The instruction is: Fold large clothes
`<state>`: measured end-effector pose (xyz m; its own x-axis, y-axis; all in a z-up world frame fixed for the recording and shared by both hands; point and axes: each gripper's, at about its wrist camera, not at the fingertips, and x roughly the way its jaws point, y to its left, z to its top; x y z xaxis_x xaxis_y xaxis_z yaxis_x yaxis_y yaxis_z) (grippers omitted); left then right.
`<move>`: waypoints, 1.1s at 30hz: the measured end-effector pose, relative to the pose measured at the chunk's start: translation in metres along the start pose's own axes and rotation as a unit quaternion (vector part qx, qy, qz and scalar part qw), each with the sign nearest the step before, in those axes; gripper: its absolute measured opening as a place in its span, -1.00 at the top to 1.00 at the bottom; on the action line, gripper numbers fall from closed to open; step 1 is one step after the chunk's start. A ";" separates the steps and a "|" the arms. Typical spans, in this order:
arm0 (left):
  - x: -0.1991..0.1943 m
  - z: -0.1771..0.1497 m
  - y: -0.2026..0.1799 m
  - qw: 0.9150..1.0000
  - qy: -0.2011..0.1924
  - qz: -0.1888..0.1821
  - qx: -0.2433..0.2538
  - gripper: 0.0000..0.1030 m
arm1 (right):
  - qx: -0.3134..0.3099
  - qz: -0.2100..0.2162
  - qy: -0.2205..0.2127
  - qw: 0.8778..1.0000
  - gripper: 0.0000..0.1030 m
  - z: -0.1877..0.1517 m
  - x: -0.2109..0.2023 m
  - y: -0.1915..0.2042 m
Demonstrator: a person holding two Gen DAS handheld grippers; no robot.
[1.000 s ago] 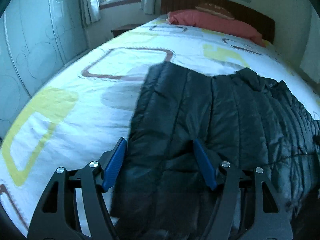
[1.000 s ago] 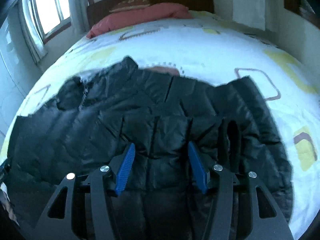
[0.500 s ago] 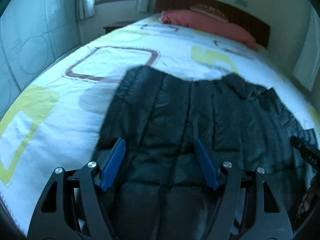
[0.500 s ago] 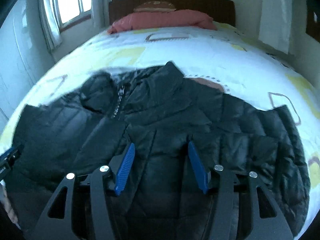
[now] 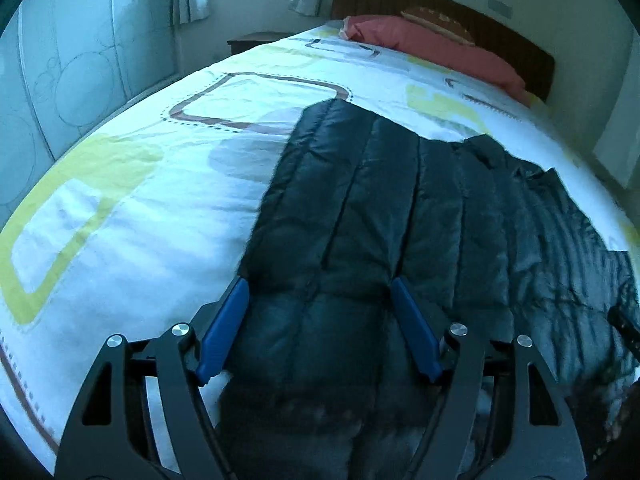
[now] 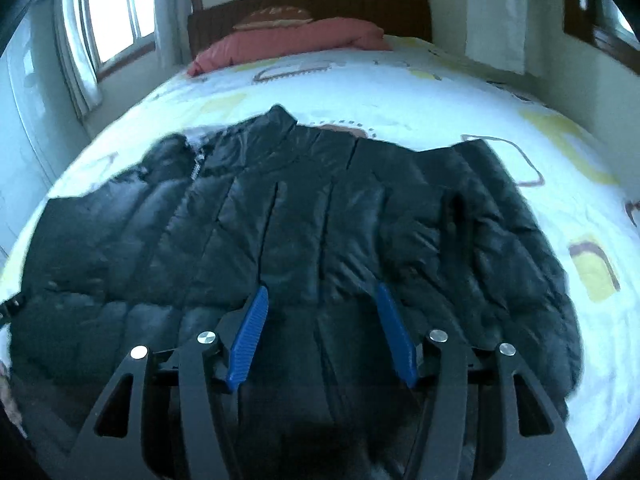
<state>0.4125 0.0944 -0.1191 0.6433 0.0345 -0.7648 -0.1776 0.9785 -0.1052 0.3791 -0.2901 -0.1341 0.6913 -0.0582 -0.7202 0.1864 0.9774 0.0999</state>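
I hold the left gripper [image 5: 318,300] and right gripper [image 6: 320,304], fingers spread, over the black puffer jacket [image 6: 304,216] flat on the bed [image 5: 120,208].

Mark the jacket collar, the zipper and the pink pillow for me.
Collar [image 6: 282,118], right wrist view, its raised top edge.
Zipper [image 6: 196,166], right wrist view, light teeth beside the collar.
Pillow [image 6: 304,38], right wrist view, its middle.

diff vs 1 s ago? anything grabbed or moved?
Nothing grabbed. Both views shifted over the black jacket: the right gripper now shows the collar and zipper farther up the frame. The left gripper stays open at the jacket's left edge. The jacket still lies spread on the bed.
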 end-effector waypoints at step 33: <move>-0.199 -0.258 0.159 0.944 0.087 -0.217 -0.234 -0.43 | 0.204 0.144 0.081 0.965 -0.17 -0.273 -0.211 -0.156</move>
<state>0.0642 0.1906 -0.1481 0.6068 -0.4216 -0.6738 -0.2622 0.6941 -0.6704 0.0140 -0.3745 -0.1850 0.6436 0.2691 -0.7165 0.2848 0.7847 0.5506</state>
